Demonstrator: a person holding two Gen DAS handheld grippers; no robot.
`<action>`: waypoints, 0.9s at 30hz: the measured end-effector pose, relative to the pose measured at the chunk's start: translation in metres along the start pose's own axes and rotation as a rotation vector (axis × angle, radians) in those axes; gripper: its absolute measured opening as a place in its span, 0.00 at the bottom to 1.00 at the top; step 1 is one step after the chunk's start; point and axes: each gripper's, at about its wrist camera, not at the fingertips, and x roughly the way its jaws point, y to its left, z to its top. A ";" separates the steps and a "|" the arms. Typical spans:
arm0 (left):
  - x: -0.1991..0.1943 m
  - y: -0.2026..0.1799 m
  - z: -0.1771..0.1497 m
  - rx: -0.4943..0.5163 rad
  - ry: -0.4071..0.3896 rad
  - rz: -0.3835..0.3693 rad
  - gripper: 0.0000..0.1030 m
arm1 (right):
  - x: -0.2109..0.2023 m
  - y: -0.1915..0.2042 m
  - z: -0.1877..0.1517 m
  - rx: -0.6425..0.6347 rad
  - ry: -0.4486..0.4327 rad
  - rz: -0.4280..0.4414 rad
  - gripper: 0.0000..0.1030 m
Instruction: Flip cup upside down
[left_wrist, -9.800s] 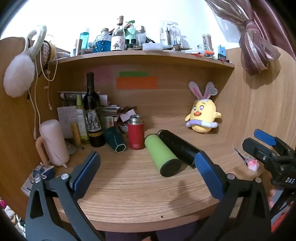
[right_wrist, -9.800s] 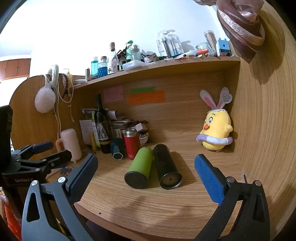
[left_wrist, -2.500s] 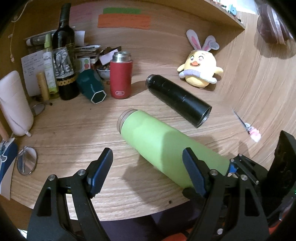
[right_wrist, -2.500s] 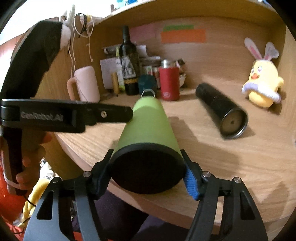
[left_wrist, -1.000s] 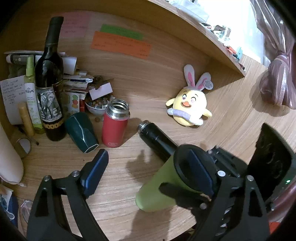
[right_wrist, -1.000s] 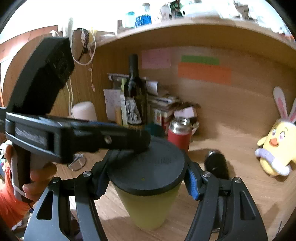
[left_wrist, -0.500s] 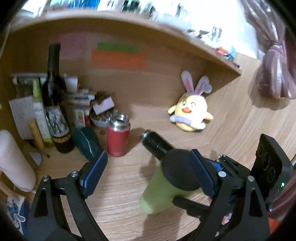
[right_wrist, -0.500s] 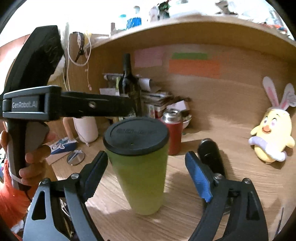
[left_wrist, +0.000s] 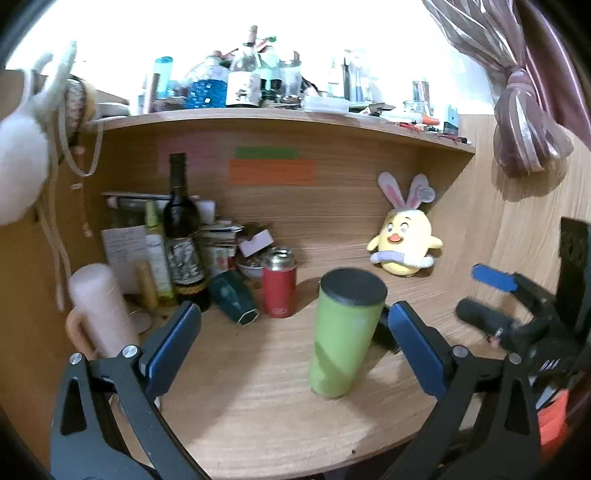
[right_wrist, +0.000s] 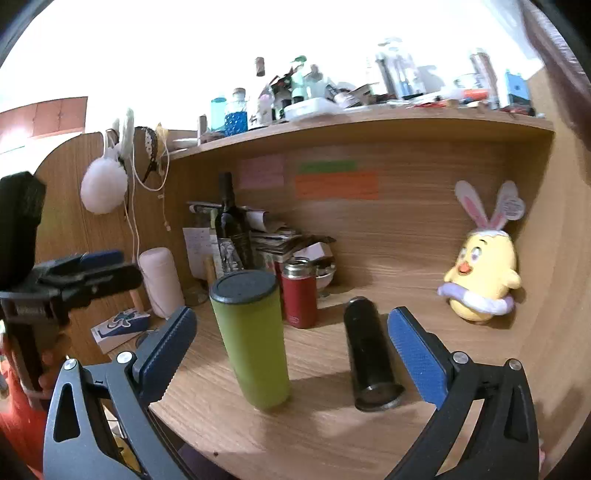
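The green cup (left_wrist: 343, 334) stands upright on the wooden desk (left_wrist: 258, 417), its black base on top; it also shows in the right wrist view (right_wrist: 255, 338). My left gripper (left_wrist: 295, 343) is open and empty, its blue pads on either side of the cup, nearer than it. My right gripper (right_wrist: 295, 339) is open and empty, back from the cup, which sits left of centre between its pads. A black cup (right_wrist: 369, 354) lies on its side to the right of the green one.
A red flask (right_wrist: 299, 295), a dark green cup on its side (left_wrist: 234, 301), a wine bottle (left_wrist: 183, 236) and a pink mug (left_wrist: 101, 308) crowd the back left. A yellow plush chick (right_wrist: 480, 284) sits back right. A cluttered shelf (left_wrist: 295, 118) hangs overhead.
Since one second ago my right gripper has let go of the green cup and pulled back. The cup now stands free on the desk. My left gripper also drew back.
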 end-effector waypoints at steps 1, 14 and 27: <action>-0.005 -0.002 -0.005 -0.001 -0.007 0.012 1.00 | -0.005 0.000 -0.002 0.004 -0.003 -0.004 1.00; -0.040 -0.020 -0.036 -0.069 -0.053 0.029 1.00 | -0.063 0.009 -0.021 0.039 -0.074 -0.048 1.00; -0.052 -0.035 -0.041 -0.043 -0.082 0.033 1.00 | -0.075 0.011 -0.025 0.045 -0.089 -0.039 1.00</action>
